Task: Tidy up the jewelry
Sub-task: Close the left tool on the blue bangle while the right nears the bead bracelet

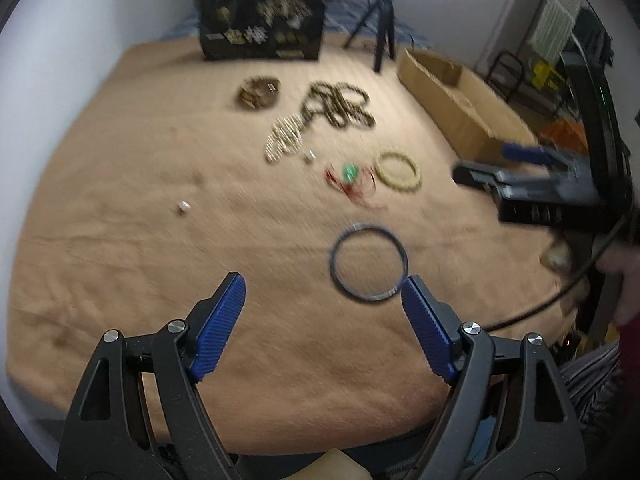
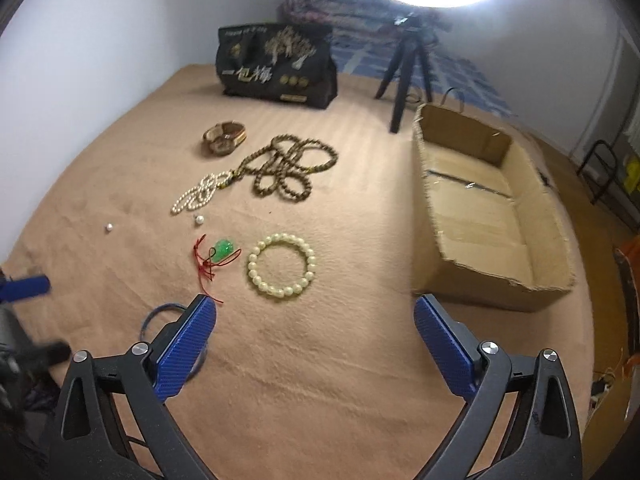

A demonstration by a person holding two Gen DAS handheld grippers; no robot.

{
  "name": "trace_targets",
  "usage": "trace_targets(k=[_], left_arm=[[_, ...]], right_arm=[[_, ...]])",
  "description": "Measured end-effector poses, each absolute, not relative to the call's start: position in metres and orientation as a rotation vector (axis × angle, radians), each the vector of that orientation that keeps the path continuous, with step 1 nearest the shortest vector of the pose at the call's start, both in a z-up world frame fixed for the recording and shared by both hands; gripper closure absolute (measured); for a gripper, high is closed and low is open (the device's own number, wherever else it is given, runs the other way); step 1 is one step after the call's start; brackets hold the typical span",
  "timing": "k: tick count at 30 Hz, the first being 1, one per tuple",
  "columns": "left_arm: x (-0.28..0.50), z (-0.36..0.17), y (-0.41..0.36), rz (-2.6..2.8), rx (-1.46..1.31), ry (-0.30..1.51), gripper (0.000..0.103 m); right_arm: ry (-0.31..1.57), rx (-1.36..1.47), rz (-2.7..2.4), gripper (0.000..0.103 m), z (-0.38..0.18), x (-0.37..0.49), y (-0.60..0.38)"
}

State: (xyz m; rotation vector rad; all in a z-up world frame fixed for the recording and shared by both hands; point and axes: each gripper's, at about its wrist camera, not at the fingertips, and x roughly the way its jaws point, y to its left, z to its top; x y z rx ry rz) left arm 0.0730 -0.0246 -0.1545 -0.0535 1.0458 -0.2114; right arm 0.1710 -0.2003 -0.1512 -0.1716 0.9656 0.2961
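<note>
Jewelry lies on a tan blanket [image 2: 320, 380]. A cream bead bracelet [image 2: 281, 265] lies ahead of my open, empty right gripper [image 2: 316, 312]. Left of it is a green pendant on red cord [image 2: 222, 251]. A blue bangle [image 1: 368, 264] lies just ahead of my open, empty left gripper [image 1: 324, 284], by its right finger; in the right wrist view the bangle [image 2: 160, 314] is partly hidden behind the left finger. Farther back are a brown bead necklace [image 2: 288, 168], a pearl strand [image 2: 198, 194], a watch [image 2: 224, 136] and two loose pearls [image 2: 199, 220].
An open cardboard box [image 2: 480, 216] stands at the right on the blanket. A black printed bag [image 2: 276, 66] and a small black tripod [image 2: 406, 76] stand at the back. The right gripper shows at the right edge of the left wrist view [image 1: 532, 184].
</note>
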Motion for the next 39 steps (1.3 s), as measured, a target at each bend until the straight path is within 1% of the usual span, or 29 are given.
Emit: trace_targets(k=[5, 9, 14, 24, 35, 39], left_arm=[[0.078, -0.180, -0.046, -0.242, -0.015, 1.106, 0.020], [0.084, -0.193, -0.047, -0.234, -0.020, 1.120, 0.020], [0.085, -0.200, -0.043, -0.218, -0.034, 1.121, 0.020], [0.095, -0.215, -0.067, -0.225, -0.070, 1.124, 0.020], [0.105, -0.227, -0.082, -0.131, 0.012, 1.070, 0.020], [0.105, -0.227, -0.081, -0.134, 0.019, 1.060, 0.020]], right_arm=[[1.005, -0.149, 0.321, 0.004, -0.162, 0.187, -0.203], [1.013, -0.146, 0.345, 0.010, -0.160, 0.191, -0.214], [0.995, -0.154, 0.369, 0.010, -0.153, 0.187, -0.232], [1.032, -0.161, 0.450, 0.010, -0.171, 0.192, -0.223], [1.052, -0.182, 0.459, 0.010, -0.184, 0.205, -0.208], [1.076, -0.158, 0.445, 0.017, -0.189, 0.213, -0.209]])
